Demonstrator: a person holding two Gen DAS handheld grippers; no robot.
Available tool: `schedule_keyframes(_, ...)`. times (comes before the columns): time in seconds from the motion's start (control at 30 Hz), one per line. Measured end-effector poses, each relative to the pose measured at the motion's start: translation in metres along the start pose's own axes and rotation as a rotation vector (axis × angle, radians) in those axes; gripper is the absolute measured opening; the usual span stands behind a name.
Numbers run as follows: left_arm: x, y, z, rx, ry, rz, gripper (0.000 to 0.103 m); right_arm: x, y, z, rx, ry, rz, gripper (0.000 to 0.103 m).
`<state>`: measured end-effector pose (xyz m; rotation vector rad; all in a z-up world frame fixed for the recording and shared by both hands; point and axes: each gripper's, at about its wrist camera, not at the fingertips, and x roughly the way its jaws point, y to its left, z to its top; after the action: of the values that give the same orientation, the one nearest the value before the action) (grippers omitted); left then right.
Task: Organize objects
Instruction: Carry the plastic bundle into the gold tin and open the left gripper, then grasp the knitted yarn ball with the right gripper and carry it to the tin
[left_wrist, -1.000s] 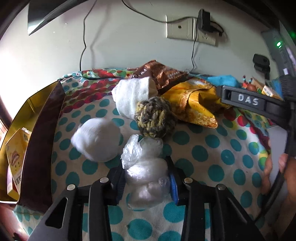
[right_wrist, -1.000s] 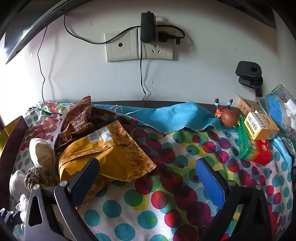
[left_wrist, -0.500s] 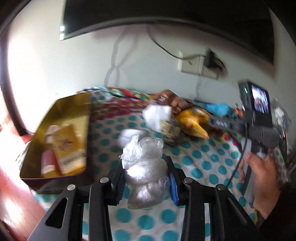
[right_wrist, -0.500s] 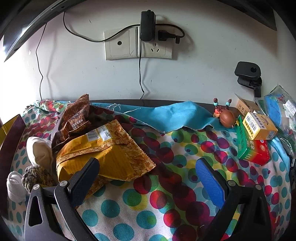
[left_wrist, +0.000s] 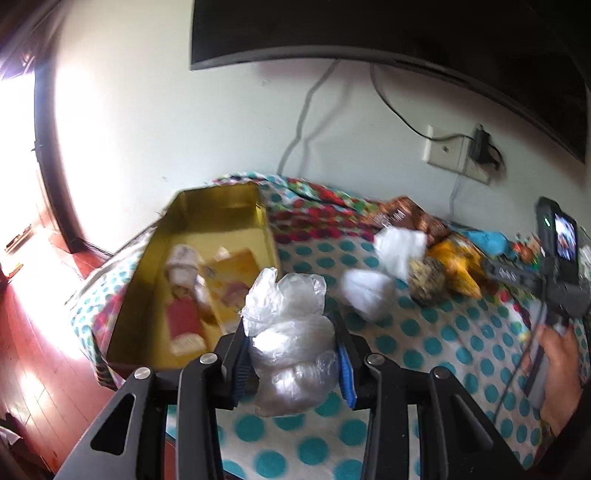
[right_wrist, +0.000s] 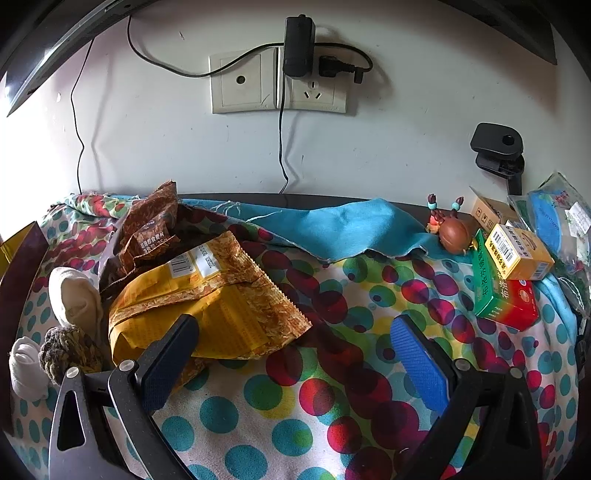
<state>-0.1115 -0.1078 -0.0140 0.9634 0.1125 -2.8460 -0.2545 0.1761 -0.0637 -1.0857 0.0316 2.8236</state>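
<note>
My left gripper (left_wrist: 291, 354) is shut on a crumpled clear plastic bag (left_wrist: 288, 332) and holds it above the dotted cloth, just right of a gold tin box (left_wrist: 218, 206) that holds a yellow packet and other small items. My right gripper (right_wrist: 295, 350) is open and empty above the cloth. A yellow snack bag (right_wrist: 210, 299) lies by its left finger. A brown snack bag (right_wrist: 147, 232), a cream sock ball (right_wrist: 74, 295), a white sock ball (right_wrist: 26, 365) and a yarn ball (right_wrist: 66, 354) lie to the left.
Medicine boxes (right_wrist: 506, 288), a small brown figurine (right_wrist: 452, 232) and clear packets (right_wrist: 554, 221) sit at the right. A blue cloth (right_wrist: 332, 229) lies at the back by the wall with sockets. The right hand-held gripper (left_wrist: 554, 266) shows in the left wrist view.
My left gripper has lifted the plastic bag off the cloth and swung left toward the gold tin. My right gripper has stayed almost still and open.
</note>
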Motion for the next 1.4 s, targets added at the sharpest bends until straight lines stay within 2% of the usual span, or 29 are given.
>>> schedule_keyframes(0.2,0.027,0.046,0.032,-0.034,0.031,0.110,0.039,0.001,0.001,0.000,-0.002,0.001,-0.002,0.103)
schedule_keyframes(0.37,0.052,0.077,0.036,-0.081,0.092,0.162,0.039,0.001,0.003,0.000,-0.009,0.000,-0.011,0.103)
schedule_keyframes(0.43,0.061,0.079,0.034,-0.063,0.108,0.192,0.039,0.001,0.004,0.000,-0.013,-0.003,-0.012,0.103)
schedule_keyframes(0.63,0.086,0.092,0.022,-0.070,0.171,0.211,0.040,-0.001,0.003,-0.001,-0.014,-0.006,-0.012,0.103)
schedule_keyframes(0.73,0.090,0.095,0.018,-0.088,0.161,0.187,0.043,-0.001,0.002,-0.001,-0.014,-0.011,-0.010,0.103)
schedule_keyframes(0.83,0.091,0.095,0.016,-0.080,0.165,0.180,0.057,-0.001,0.005,-0.002,-0.030,-0.010,-0.004,0.103)
schedule_keyframes(0.9,0.083,0.091,0.015,-0.066,0.134,0.158,0.074,-0.003,0.007,-0.002,-0.034,-0.018,-0.012,0.103)
schedule_keyframes(0.97,0.067,0.086,0.015,-0.057,0.094,0.155,0.083,-0.003,0.009,-0.002,-0.040,-0.019,-0.019,0.103)
schedule_keyframes(1.07,0.011,0.074,0.009,-0.029,-0.043,0.115,0.084,-0.002,0.008,-0.002,-0.038,-0.018,-0.019,0.103)
schedule_keyframes(1.13,-0.021,0.068,-0.002,-0.020,-0.100,0.108,0.085,-0.001,0.009,-0.002,-0.036,-0.012,-0.030,0.103)
schedule_keyframes(1.17,-0.042,0.065,-0.014,-0.026,-0.130,0.067,0.085,-0.001,0.008,-0.002,-0.034,-0.010,-0.034,0.103)
schedule_keyframes(1.23,-0.064,0.062,-0.036,-0.027,-0.138,-0.002,0.086,-0.001,0.007,-0.003,-0.026,-0.014,-0.047,0.103)
schedule_keyframes(1.33,-0.074,0.058,-0.071,-0.024,-0.086,-0.039,0.086,-0.012,0.008,-0.006,-0.027,-0.053,-0.096,0.103)
schedule_keyframes(1.4,-0.072,0.061,-0.095,-0.052,-0.041,-0.058,0.086,-0.027,0.015,-0.010,-0.025,-0.104,-0.059,0.103)
